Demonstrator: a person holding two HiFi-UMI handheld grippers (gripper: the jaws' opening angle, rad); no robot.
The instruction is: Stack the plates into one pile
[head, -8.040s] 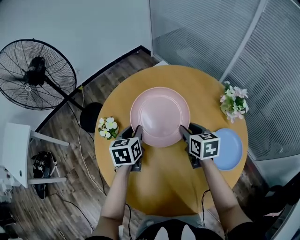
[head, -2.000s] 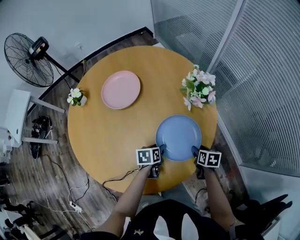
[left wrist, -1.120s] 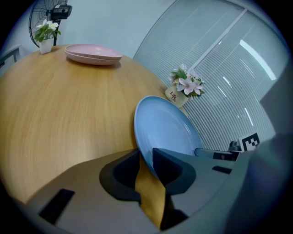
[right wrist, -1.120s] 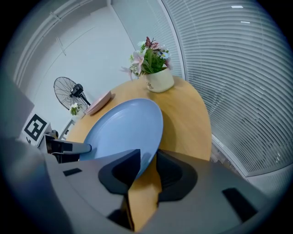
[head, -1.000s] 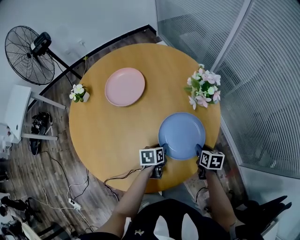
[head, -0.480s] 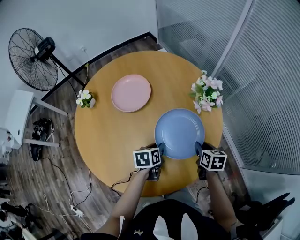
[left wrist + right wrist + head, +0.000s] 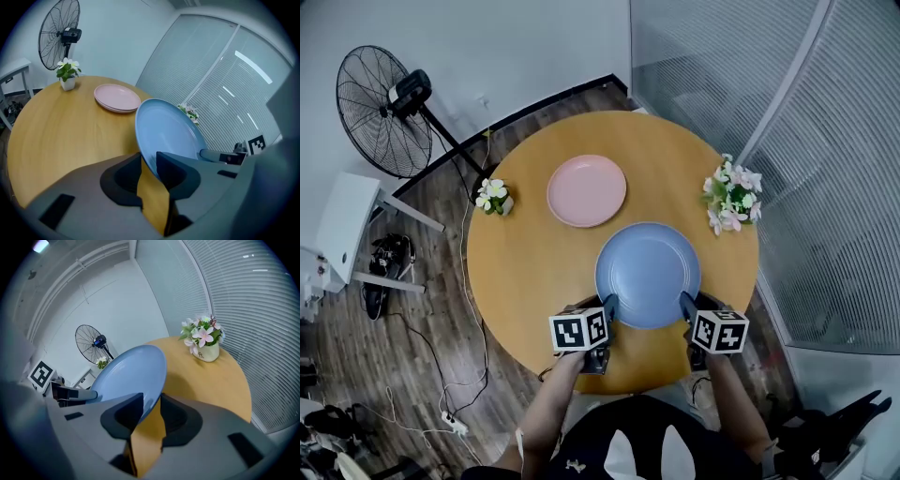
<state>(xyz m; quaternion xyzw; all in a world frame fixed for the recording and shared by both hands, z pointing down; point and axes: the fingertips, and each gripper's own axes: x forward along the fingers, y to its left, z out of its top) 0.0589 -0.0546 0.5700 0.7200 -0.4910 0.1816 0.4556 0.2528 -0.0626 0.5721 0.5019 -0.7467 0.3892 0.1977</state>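
A blue plate [image 7: 648,272] hangs above the round wooden table [image 7: 516,272], held by its two near rims. My left gripper [image 7: 607,305] is shut on its left rim and my right gripper [image 7: 684,302] on its right rim. In the left gripper view the blue plate [image 7: 168,133] stands tilted between the jaws of the left gripper [image 7: 149,161]. The right gripper [image 7: 152,404] pinches the blue plate [image 7: 129,371] the same way. A pink plate [image 7: 587,190] lies flat on the table just beyond it, also seen as the pink plate [image 7: 117,98].
A small white flower pot [image 7: 492,197] stands at the table's left edge and a pink flower vase [image 7: 731,202] at its right edge. A floor fan [image 7: 380,112] and a white stand [image 7: 347,225] are off to the left. A glass wall with blinds runs along the right.
Both grippers have lifted the blue plate off the table and carried it left and away from me, closer to the pink plate. Their grip on the rims looks unchanged.
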